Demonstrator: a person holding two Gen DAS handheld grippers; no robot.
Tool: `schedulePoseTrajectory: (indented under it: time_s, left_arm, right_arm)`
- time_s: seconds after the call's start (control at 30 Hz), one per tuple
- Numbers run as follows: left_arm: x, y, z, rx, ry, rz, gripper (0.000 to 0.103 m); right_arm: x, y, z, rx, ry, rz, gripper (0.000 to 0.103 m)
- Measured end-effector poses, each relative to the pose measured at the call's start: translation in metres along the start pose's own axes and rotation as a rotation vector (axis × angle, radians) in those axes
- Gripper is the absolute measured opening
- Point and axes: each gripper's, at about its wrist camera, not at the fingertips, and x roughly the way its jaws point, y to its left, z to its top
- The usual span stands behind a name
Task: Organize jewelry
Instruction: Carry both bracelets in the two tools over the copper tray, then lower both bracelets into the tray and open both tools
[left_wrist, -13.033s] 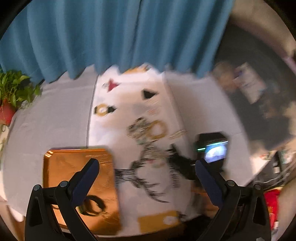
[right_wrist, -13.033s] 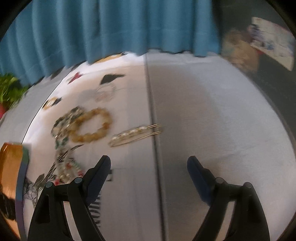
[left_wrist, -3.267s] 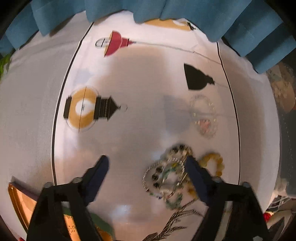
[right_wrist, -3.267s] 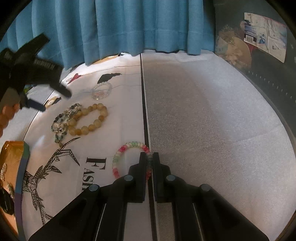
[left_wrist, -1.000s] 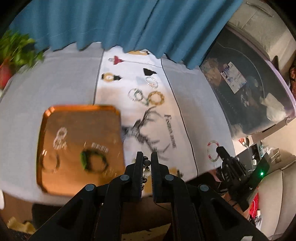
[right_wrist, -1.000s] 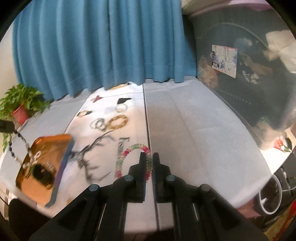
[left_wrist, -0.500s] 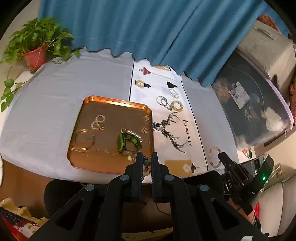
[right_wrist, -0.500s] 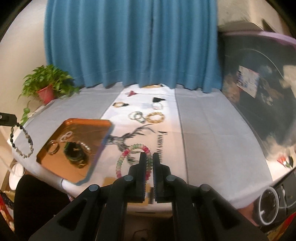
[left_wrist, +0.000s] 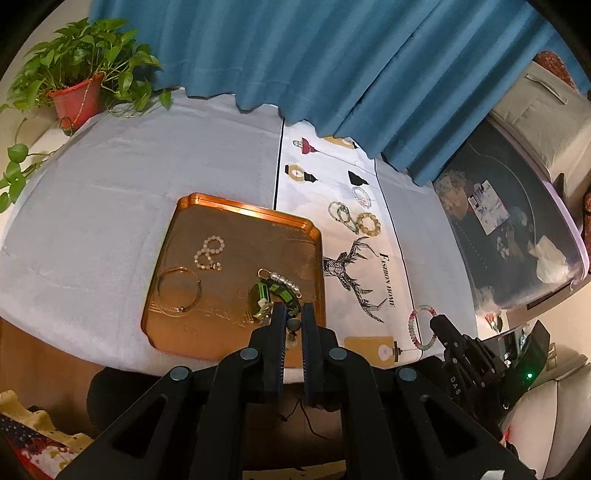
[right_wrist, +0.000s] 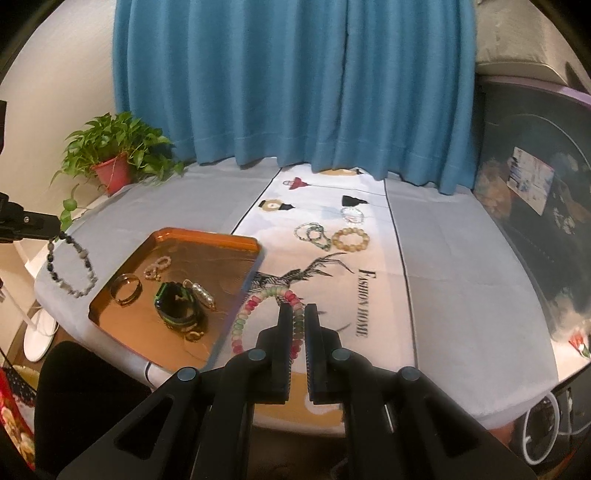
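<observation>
My left gripper (left_wrist: 293, 314) is shut on a dark grey bead bracelet (left_wrist: 294, 325), held high above the table's front edge; the bracelet hangs in a loop in the right wrist view (right_wrist: 70, 266). My right gripper (right_wrist: 299, 314) is shut on a pink and green bead bracelet (right_wrist: 258, 310), also raised; it shows in the left wrist view (left_wrist: 419, 326). The copper tray (left_wrist: 236, 214) holds a pearl bracelet (left_wrist: 208, 253), a gold bangle (left_wrist: 179, 290), a green watch (left_wrist: 262, 297) and a pearl clip (left_wrist: 282, 280). An amber bead bracelet (left_wrist: 368, 224), a green bead bracelet (left_wrist: 341, 214) and a clear bracelet (left_wrist: 361, 195) lie on the printed runner.
A white runner with a deer print (right_wrist: 314, 273) crosses the grey tablecloth (left_wrist: 110, 177). A potted plant (left_wrist: 79, 98) stands at the back left. Blue curtains (right_wrist: 295, 81) hang behind the table. A dark glass table (right_wrist: 535, 192) with clutter is at the right.
Both grippers have lifted further up and back from the table, each still shut on its bracelet. The tray and runner look smaller and farther away.
</observation>
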Motion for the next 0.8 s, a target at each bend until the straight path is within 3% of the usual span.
schedulePoseTrajectory:
  time_s: [0.3, 0.8]
  left_arm:
    - [0.015, 0.011, 0.012, 0.009, 0.006, -0.008, 0.006]
    - [0.052, 0.041, 0.031, 0.0, 0.025, 0.026, 0.006]
  right_arm:
    - [0.016, 0.029, 0.018, -0.047, 0.002, 0.02, 0.007]
    - [0.065, 0.089, 0.04, -0.136, 0.029, 0.132, 0.007]
